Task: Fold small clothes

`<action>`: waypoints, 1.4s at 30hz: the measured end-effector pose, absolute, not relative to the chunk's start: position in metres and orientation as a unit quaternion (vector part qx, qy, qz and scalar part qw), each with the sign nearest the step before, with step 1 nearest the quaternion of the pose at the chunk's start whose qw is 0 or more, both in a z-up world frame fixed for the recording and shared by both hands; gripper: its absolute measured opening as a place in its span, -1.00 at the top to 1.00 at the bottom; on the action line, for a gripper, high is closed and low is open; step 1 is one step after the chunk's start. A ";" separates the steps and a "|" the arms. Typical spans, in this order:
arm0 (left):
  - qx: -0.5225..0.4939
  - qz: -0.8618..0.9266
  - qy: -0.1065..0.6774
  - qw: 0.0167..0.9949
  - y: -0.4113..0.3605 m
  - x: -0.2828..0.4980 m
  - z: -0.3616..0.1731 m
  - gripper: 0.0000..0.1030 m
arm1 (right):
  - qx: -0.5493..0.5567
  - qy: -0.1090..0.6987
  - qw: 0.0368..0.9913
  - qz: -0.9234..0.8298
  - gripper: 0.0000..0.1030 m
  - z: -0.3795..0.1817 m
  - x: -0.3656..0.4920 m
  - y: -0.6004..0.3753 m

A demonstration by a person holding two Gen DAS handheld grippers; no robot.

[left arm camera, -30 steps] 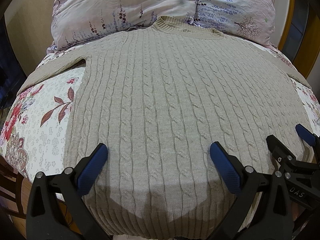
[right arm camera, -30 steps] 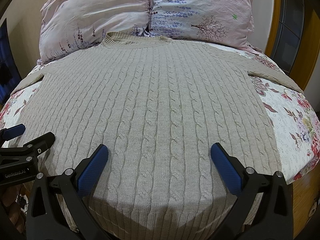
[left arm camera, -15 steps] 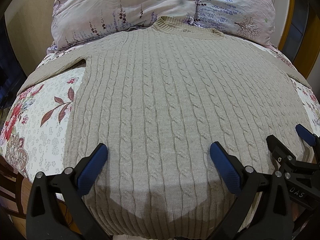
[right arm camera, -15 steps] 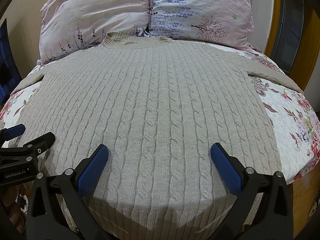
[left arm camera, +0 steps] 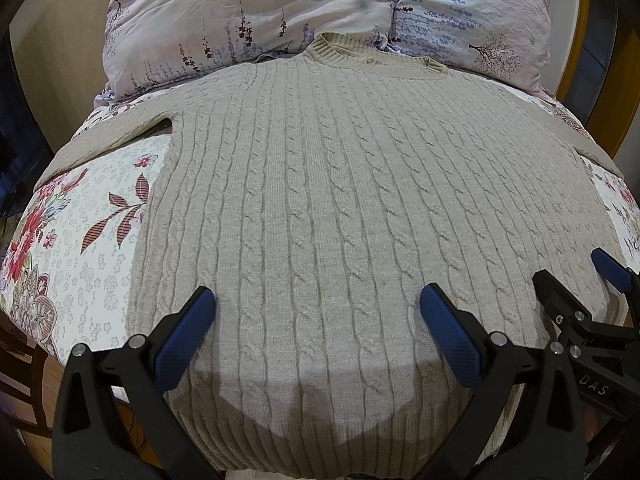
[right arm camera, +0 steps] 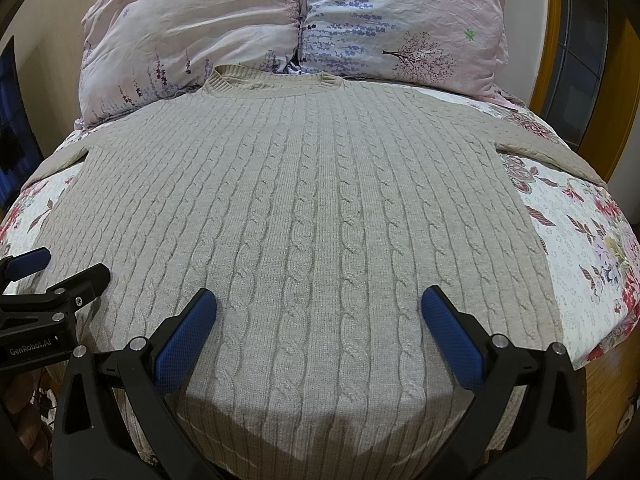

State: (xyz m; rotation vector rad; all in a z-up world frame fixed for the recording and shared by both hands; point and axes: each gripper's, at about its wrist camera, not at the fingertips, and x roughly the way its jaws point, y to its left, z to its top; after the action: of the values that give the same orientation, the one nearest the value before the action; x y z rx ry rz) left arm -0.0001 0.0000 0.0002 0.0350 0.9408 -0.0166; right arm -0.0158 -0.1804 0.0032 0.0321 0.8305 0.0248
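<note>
Bed [right arm camera: 580, 256]: floral-print cover, bare only at the left and right margins.

Pillows [right arm camera: 304, 24]: two, pink floral, side by side at the head.

Sweater [left arm camera: 340, 208]: beige cable-knit, spread flat, front up, covering most of the bed. Collar [left arm camera: 332, 50] touches the pillows; ribbed hem hangs over the near edge; one sleeve [left arm camera: 108, 140] runs off left, the other [right arm camera: 548, 152] off right. Not yet folded.

Left gripper [left arm camera: 316, 320]: jaws wide, holding nothing, over the lower left of the body.

Right gripper [right arm camera: 318, 316]: jaws wide, empty, over the lower right, just beside the left.

Risks, as judged: thick knit may let a pinch take only the top layer, so the fold drags unevenly; overhanging hem weight may slide the garment off; uneven lifts would skew the cables and fold line.
</note>
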 end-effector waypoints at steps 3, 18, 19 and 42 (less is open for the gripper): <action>0.017 -0.008 0.454 0.891 0.000 0.000 0.000 -0.97 | 0.015 0.405 0.914 0.016 -0.97 0.004 -0.016 -0.181; 0.025 -0.021 0.461 0.887 0.002 0.005 0.001 -0.97 | -0.004 0.380 0.922 0.069 -0.97 0.002 -0.013 -0.187; 0.028 -0.024 0.463 0.886 0.002 0.006 0.002 -0.97 | -0.007 0.378 0.923 0.075 -0.97 0.002 -0.011 -0.188; -0.021 -0.057 0.450 0.891 0.040 0.112 0.042 -0.97 | 0.402 0.345 0.831 -0.169 -0.19 0.017 0.105 -0.507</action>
State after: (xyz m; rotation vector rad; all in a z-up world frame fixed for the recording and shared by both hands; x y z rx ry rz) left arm 0.1119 0.0405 0.0417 -0.0437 0.9340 -0.1175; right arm 0.1053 -0.5070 0.0168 0.8527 0.7316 -0.3587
